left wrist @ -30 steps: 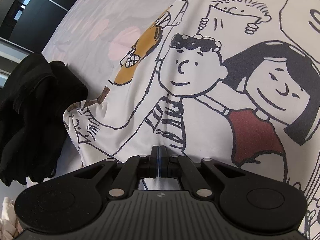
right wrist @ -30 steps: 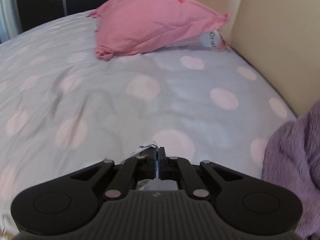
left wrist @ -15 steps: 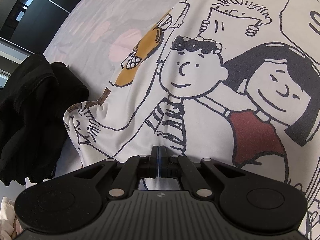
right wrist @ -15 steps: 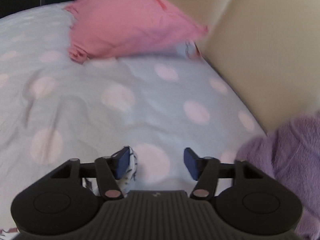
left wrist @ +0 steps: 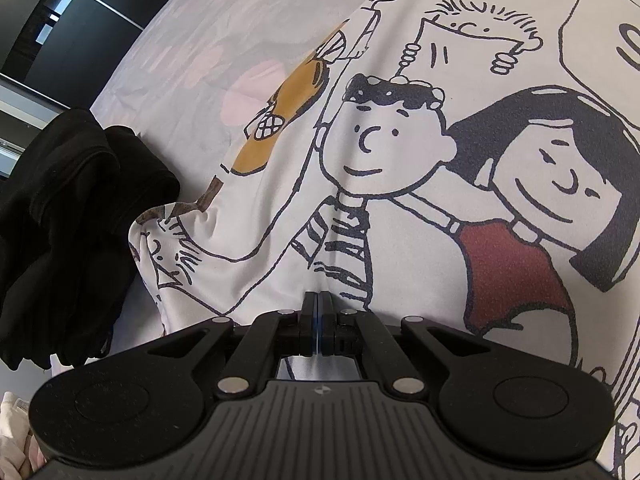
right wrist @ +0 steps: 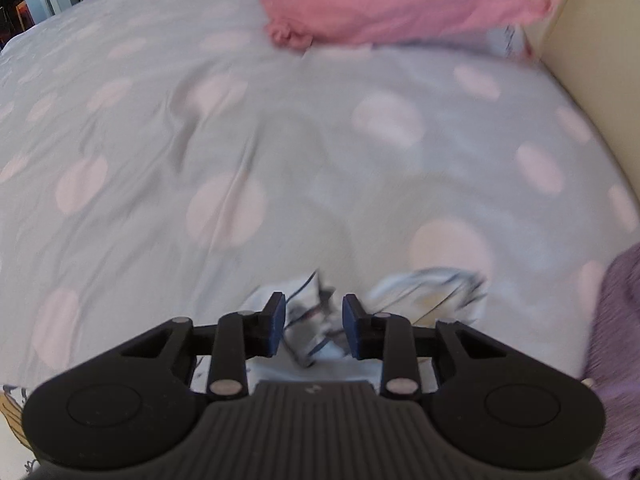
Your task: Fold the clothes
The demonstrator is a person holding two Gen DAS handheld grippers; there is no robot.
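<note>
A white garment [left wrist: 400,208] printed with cartoon children is spread across the bed, filling most of the left wrist view; its near-left corner is rumpled beside a heap of black clothes [left wrist: 68,232]. In the right wrist view a bunched white edge of the same printed cloth [right wrist: 316,312] is seen at the fingertips, with another crumpled fold just to the right of them.

The left gripper [left wrist: 319,316] is seen with its jaws pressed together at the garment's near edge; whether cloth is pinched between them cannot be told, since the tips are hidden against the fabric. The right gripper [right wrist: 314,320] is partly open, its jaws having just been closing, and the bunched cloth lies in the gap between the blue pads [right wrist: 277,320] without being visibly squeezed.

The garment is laid on a grey sheet [right wrist: 240,140] dotted with pale pink spots. A pink pillow [right wrist: 392,0] is seen at the far end, against a cream bed frame [right wrist: 592,48]. A purple fluffy blanket [right wrist: 616,340] is seen at the right edge.
</note>
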